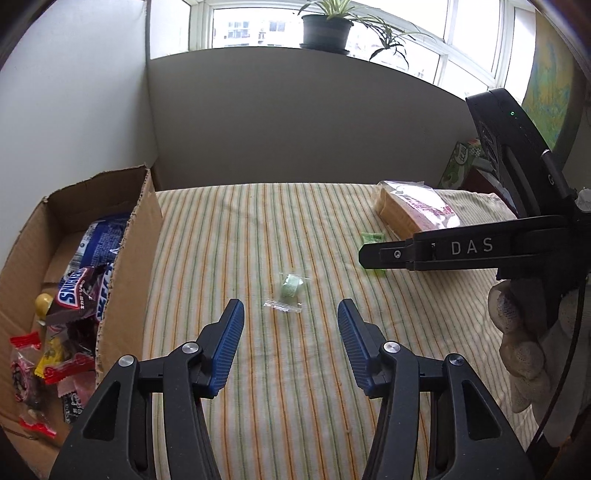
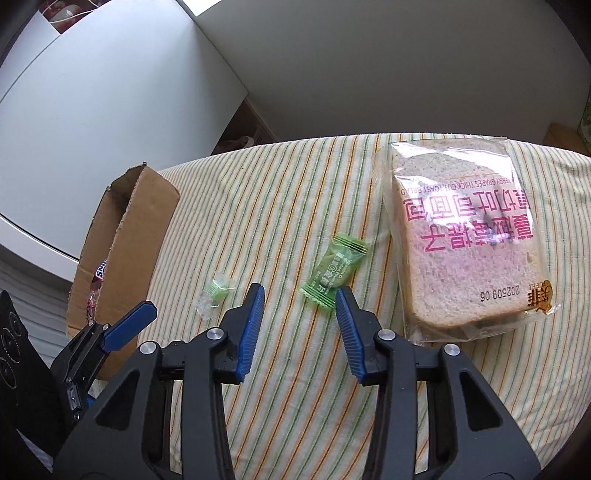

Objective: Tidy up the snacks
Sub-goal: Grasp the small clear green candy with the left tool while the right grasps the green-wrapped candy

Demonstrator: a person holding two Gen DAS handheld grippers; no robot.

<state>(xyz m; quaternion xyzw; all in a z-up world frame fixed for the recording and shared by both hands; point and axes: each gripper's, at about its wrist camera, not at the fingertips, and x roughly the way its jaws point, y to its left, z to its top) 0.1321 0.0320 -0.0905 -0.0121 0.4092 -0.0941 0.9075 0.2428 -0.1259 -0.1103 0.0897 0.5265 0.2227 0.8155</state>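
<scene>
My left gripper (image 1: 290,313) is open and empty, just short of a small clear-wrapped green candy (image 1: 289,289) on the striped cloth; the candy also shows in the right wrist view (image 2: 216,297). My right gripper (image 2: 300,300) is open and empty, with a green candy packet (image 2: 334,275) lying just beyond its fingertips. In the left wrist view the packet (image 1: 372,237) is partly hidden under the right gripper's finger. A bag of sliced bread (image 2: 469,236) lies to the right. A cardboard box (image 1: 127,258) at the left holds several snacks, among them a Snickers bar (image 1: 79,291).
The table has a striped cloth (image 1: 295,369). A grey wall stands behind it, with potted plants (image 1: 327,27) on the sill above. A green box (image 1: 460,162) sits at the far right. The left gripper's finger (image 2: 127,326) shows beside the cardboard box (image 2: 125,243).
</scene>
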